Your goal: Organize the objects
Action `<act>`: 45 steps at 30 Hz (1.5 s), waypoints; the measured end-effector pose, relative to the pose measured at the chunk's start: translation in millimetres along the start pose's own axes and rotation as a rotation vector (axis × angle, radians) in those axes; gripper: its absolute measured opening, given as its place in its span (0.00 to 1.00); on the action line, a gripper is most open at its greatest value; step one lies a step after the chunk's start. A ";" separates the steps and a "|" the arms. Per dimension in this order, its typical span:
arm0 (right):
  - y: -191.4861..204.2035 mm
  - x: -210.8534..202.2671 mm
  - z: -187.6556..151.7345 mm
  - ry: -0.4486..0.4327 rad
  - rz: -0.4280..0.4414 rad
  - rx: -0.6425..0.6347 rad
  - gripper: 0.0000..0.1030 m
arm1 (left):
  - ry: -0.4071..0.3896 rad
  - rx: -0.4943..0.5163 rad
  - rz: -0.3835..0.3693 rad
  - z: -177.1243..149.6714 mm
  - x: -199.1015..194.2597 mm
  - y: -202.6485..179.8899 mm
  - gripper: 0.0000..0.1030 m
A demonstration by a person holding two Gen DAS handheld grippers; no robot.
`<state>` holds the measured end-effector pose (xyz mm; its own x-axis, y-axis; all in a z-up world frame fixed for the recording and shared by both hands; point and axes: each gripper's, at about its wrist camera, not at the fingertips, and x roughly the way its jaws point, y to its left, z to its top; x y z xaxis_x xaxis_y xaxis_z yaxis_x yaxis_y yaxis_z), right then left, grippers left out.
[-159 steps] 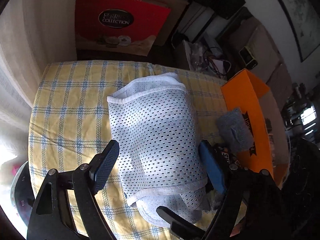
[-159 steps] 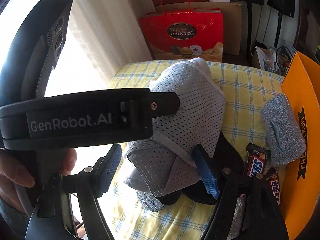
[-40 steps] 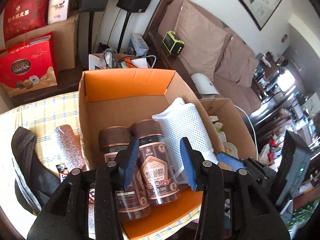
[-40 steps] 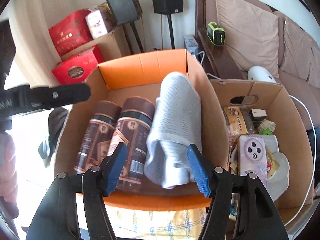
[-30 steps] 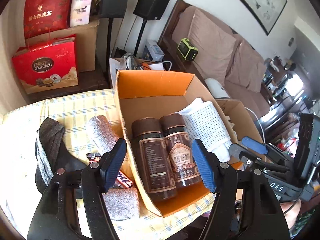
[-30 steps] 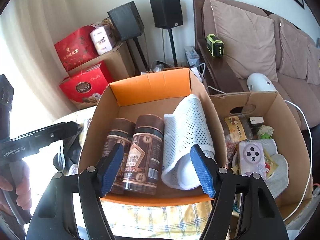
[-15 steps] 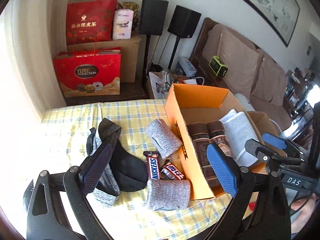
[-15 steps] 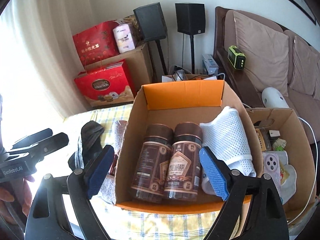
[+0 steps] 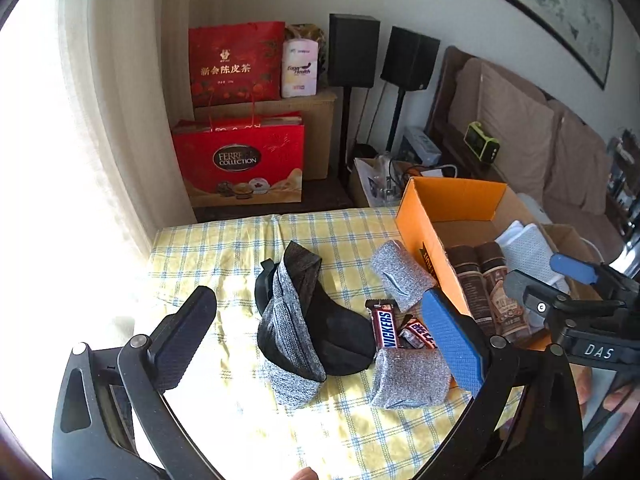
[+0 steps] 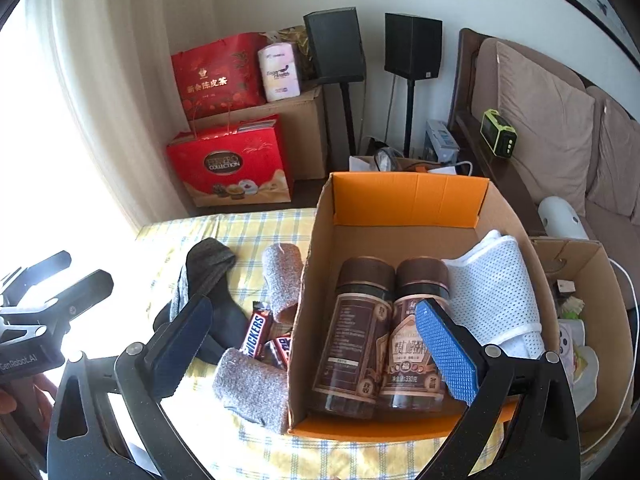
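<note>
Two grippers hung over the checked tablecloth (image 9: 224, 248), jaws opening with nothing between them: the left gripper (image 9: 316, 336) above a dark cap (image 9: 316, 324), the right gripper (image 10: 312, 344) at the near edge of the cardboard box (image 10: 404, 200). Inside the box two brown jars (image 10: 352, 332) lay side by side, a white mesh bundle (image 10: 492, 292) touching the right one. Just left of the box lay two grey rolls (image 10: 252, 388) and candy bars (image 10: 256, 336).
</note>
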<state>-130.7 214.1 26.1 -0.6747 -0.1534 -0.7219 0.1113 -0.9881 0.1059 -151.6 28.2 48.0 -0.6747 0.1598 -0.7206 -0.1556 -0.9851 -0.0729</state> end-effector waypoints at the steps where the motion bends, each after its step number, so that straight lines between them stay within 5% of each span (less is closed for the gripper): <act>1: 3.2 1.6 -0.1 0.002 0.003 -0.001 1.00 | 0.000 0.002 0.003 -0.9 -0.1 2.5 1.00; 20: 66.7 32.1 -7.4 0.053 0.094 -0.095 1.00 | 0.093 -0.056 0.003 -42.4 36.0 67.5 1.00; 33: 80.1 66.0 -5.3 0.098 0.124 -0.078 0.90 | 0.223 -0.059 -0.044 -79.9 91.0 57.4 0.94; 41: 94.3 106.6 -1.4 0.165 0.163 -0.066 0.67 | 0.279 -0.087 -0.079 -92.3 117.3 57.4 0.59; 45: 100.9 127.3 0.3 0.192 0.174 -0.064 0.60 | 0.296 -0.122 -0.109 -95.1 126.3 63.1 0.32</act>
<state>-205.6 94.8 -54.9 -0.4911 -0.3108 -0.8138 0.2634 -0.9434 0.2013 -177.9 -19.8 -113.2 -0.4173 0.2570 -0.8717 -0.1155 -0.9664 -0.2296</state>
